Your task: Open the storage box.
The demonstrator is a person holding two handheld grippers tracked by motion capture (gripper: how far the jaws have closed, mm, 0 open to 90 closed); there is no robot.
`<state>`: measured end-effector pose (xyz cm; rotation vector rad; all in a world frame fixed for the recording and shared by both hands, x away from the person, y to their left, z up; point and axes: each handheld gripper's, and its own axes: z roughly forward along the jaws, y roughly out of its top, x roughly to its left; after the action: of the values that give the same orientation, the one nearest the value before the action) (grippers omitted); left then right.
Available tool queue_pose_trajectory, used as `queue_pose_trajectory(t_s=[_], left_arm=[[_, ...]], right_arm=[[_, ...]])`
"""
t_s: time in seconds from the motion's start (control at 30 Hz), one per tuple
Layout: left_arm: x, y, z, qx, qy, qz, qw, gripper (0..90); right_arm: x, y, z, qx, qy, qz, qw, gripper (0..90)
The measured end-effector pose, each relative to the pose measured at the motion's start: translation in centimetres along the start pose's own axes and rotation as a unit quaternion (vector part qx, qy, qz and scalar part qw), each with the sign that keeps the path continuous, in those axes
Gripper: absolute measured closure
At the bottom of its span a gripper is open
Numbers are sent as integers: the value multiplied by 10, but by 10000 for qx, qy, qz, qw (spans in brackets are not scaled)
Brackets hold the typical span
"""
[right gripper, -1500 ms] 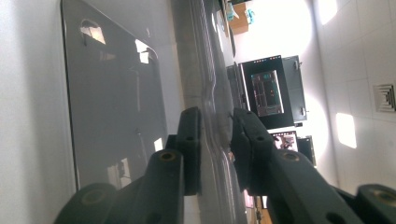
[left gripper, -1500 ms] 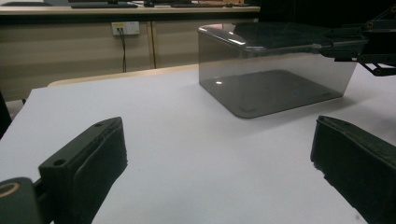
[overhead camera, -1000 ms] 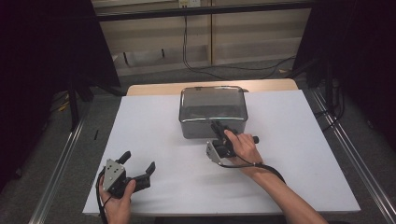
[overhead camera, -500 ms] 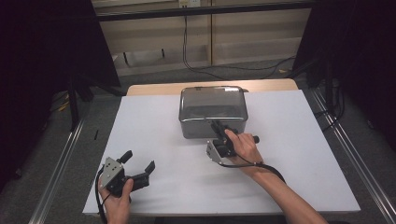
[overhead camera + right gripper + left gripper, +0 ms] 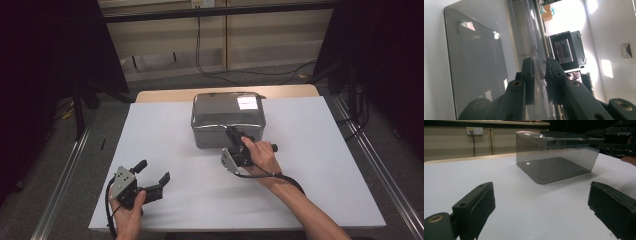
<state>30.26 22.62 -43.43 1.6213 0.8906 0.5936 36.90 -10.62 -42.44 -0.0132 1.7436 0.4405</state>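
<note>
A: Currently the right gripper [image 5: 234, 134] has its jaws clamped on the near edge of the lid of the smoky grey translucent plastic box [image 5: 227, 117], which sits at the far middle of the white table [image 5: 320, 165].

B: Why so thin a bite?

A: Probably the lid's lip is the sole purchase; in the right gripper view the two black pads [image 5: 529, 75] sandwich that rim.

B: And the left gripper [image 5: 150, 175]?

A: Jaws wide apart, holding nothing, parked near the table's front left corner, well apart from the box. Likely kept free to steady the base.
</note>
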Motion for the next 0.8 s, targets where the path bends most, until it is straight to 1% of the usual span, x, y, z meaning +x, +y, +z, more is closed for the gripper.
queue_pose_trajectory(t_s=[0.07,0.1,0.13,0.17,0.2,0.23,0.27,0.3,0.37,0.4,0.5,0.53,0.57,0.6,0.63,0.67,0.7,0.73,0.8], left_arm=[[0,1,4,7,-124,-23,9999,71],[-1,2,5,16,-150,-33,9999,71],[0,3,7,11,-236,-24,9997,71],[0,5,9,-27,-295,-24,9996,71],[0,6,11,6,-306,65,9995,71],[0,9,15,39,-408,225,9989,69],[0,9,15,39,-408,225,9989,67],[-1,11,17,24,-451,191,9988,67],[-3,13,20,29,-489,232,9985,62],[-4,15,22,-20,-501,255,9984,49],[-4,17,26,-49,-534,281,9982,32],[-4,18,28,-74,-545,271,9981,22],[-5,19,30,-133,-518,247,9983,22],[-3,20,31,-145,-508,305,9981,18],[-1,21,32,-177,-516,317,9980,18],[-1,22,34,-212,-503,266,9982,18],[1,24,35,-237,-515,279,9980,18],[2,25,38,-260,-548,232,9979,18],[4,27,42,-242,-569,181,9979,18]], right_arm=[[0,0,0,-6,-14,6,10000,785],[-1,-1,0,-30,-31,3,10000,785],[-2,0,0,-38,-43,-11,10000,786],[-2,0,0,-38,-43,-11,10000,786],[-1,0,0,-36,-47,1,10000,786],[-2,0,0,-31,-45,1,10000,786],[-2,0,0,-31,-45,1,10000,786],[-2,0,0,-32,-47,21,10000,786],[-3,0,0,-42,-46,13,10000,786],[-4,0,0,-36,-40,42,10000,787],[-5,1,0,-41,-45,39,10000,788],[-7,2,1,-64,-83,29,9999,790],[-7,2,1,-64,-83,29,9999,790],[-8,2,1,-72,-109,52,9999,790],[-8,2,1,-72,-109,52,9999,790],[-9,1,0,-71,-125,71,9999,790],[-9,1,0,-71,-125,71,9999,790],[-9,1,1,-86,-120,75,9999,790],[-9,1,0,-70,-118,66,9999,790]])
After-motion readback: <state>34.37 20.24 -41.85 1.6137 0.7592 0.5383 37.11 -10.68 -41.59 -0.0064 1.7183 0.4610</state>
